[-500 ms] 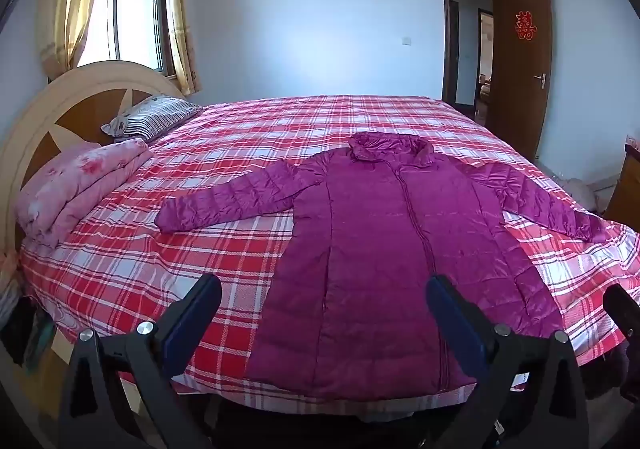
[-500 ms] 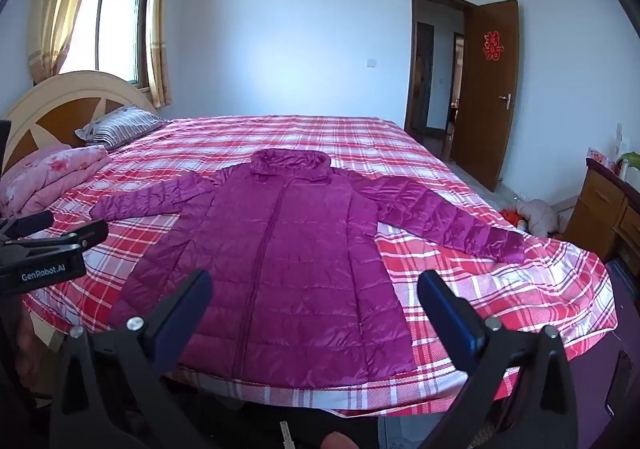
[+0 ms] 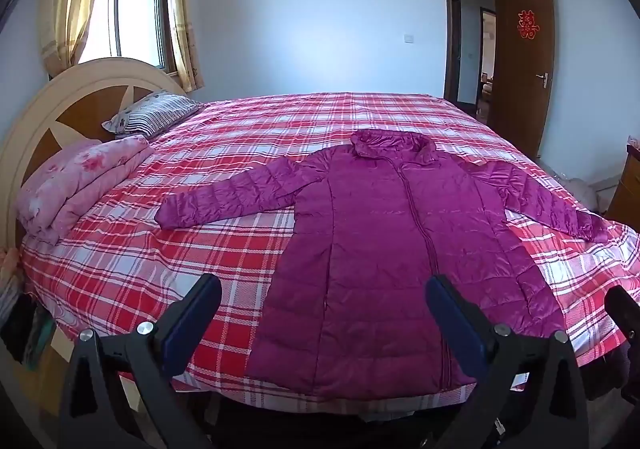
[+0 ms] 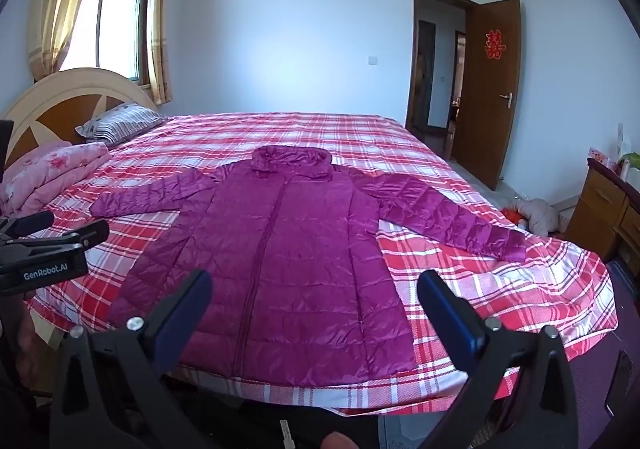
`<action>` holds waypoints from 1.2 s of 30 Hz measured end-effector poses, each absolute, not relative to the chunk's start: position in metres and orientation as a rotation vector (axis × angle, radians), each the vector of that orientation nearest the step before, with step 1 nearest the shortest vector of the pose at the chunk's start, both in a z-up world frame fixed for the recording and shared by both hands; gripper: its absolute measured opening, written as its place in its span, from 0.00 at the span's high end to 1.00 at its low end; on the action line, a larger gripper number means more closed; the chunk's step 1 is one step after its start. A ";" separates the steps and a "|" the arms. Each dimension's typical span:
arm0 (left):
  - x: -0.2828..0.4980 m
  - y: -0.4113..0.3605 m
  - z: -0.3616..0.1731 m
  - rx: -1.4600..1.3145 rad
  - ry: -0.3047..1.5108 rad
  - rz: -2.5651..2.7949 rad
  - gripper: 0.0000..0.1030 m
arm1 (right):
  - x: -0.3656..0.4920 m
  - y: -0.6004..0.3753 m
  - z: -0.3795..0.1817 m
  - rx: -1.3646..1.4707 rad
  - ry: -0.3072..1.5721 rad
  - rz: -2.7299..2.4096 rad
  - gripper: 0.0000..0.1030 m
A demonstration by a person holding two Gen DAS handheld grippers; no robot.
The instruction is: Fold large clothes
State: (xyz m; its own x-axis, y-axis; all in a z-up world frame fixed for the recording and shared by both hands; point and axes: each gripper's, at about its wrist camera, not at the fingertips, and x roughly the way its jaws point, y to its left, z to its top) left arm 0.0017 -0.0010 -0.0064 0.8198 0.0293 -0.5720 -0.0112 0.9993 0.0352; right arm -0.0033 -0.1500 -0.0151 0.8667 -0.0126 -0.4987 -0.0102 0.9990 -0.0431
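Observation:
A long magenta quilted jacket lies flat and zipped on the red plaid bed, collar toward the far side, hem at the near edge, both sleeves spread out. It also shows in the right wrist view. My left gripper is open and empty, held short of the near bed edge over the jacket's left hem. My right gripper is open and empty, short of the hem's right part. The left gripper shows side-on at the left of the right wrist view.
A folded pink quilt and a striped pillow lie by the headboard on the left. An open brown door is at the back right. A wooden cabinet and soft items on the floor are right of the bed.
Both views have shifted slightly; the jacket sits a little lower and nearer in the frames. The jacket itself has not moved and both grippers stay open.

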 end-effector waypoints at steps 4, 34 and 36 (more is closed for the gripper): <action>0.002 -0.002 -0.006 0.030 0.610 0.019 0.01 | -0.003 -0.150 -0.015 -0.043 0.526 -0.001 0.00; 0.003 0.001 -0.003 0.009 0.601 0.016 0.01 | 0.001 -0.156 -0.014 -0.034 0.529 -0.004 0.00; 0.003 0.000 -0.004 0.009 0.602 0.013 0.01 | 0.001 -0.156 -0.014 -0.033 0.531 -0.004 0.00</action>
State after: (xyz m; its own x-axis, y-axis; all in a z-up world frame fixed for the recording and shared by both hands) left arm 0.0028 0.0004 -0.0038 0.8243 0.0151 -0.5659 -0.0101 0.9999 0.0119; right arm 0.0009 -0.1562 -0.0138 0.8624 -0.0122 -0.5060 -0.0051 0.9995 -0.0328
